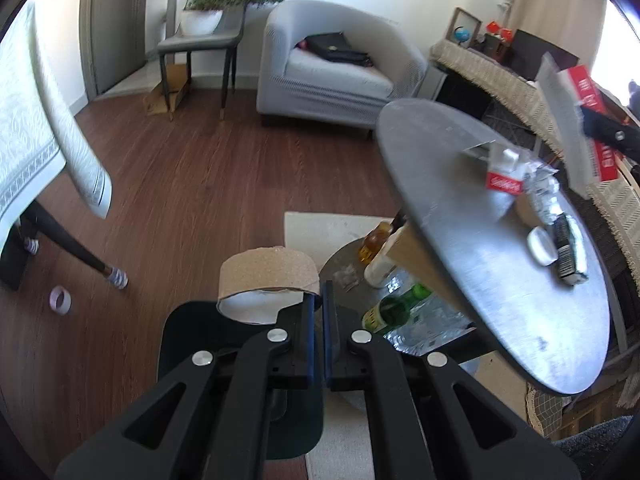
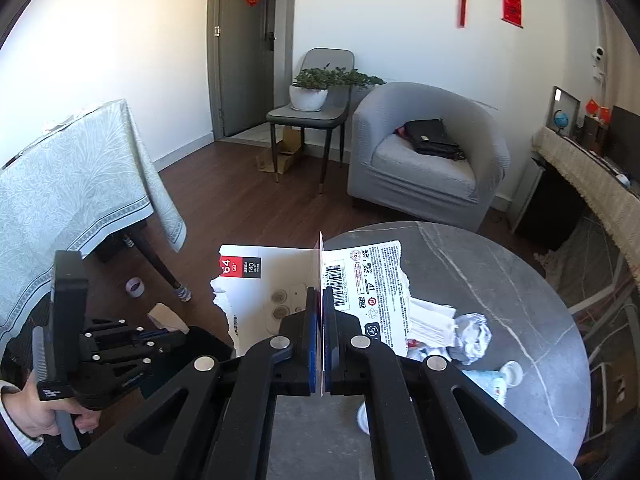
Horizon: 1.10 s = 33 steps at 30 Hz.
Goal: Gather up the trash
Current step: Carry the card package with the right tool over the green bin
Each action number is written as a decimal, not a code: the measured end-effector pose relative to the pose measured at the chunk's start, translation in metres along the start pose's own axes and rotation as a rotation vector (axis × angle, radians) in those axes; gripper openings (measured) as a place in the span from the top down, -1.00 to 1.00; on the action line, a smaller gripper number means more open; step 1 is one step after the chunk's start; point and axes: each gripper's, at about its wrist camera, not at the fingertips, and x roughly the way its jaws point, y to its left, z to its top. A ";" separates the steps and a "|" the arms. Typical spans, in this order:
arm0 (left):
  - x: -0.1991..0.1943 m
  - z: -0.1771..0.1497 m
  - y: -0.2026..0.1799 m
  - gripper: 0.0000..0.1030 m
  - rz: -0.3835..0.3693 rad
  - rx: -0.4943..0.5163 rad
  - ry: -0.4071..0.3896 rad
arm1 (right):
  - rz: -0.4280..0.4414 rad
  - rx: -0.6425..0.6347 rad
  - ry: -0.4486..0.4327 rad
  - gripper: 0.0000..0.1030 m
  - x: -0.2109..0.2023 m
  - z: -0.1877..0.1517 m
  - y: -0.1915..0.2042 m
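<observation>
**Both grippers holding trash beside the round table**

Left wrist view: The floor (image 1: 208, 168) is dark wood-grain plank. A round grey stone-look table (image 1: 452, 168) fills the right side; crumpled paper (image 1: 542, 188), a red-and-white carton (image 1: 505, 178) and a small white cap (image 1: 541, 246) lie on it. Bottles (image 1: 394, 308) stand on a lower shelf. A grey armchair (image 1: 332, 76) stands by the far wall. The left gripper (image 1: 318, 300) has its jaws nearly closed on the wall of a brown cardboard tube (image 1: 268, 270), held above a dark bin (image 1: 188, 340).

Right wrist view: The same marbled table (image 2: 500, 280) carries crumpled tissue (image 2: 474, 334). A patterned tablecloth (image 2: 72, 196) hangs at left. The right gripper (image 2: 319, 308) is clamped on a torn, printed white card package (image 2: 360, 276), held upright at the table edge.
</observation>
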 end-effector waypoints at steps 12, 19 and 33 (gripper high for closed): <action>0.041 -0.042 0.046 0.91 0.041 -0.021 0.171 | 0.143 0.024 0.041 0.96 0.028 0.008 0.040; 0.065 -0.071 0.063 0.91 0.034 -0.044 0.282 | 0.192 0.022 0.068 0.96 0.041 0.009 0.059; 0.076 -0.096 0.088 0.59 0.011 -0.085 0.368 | 0.216 -0.025 0.142 0.96 0.074 0.002 0.100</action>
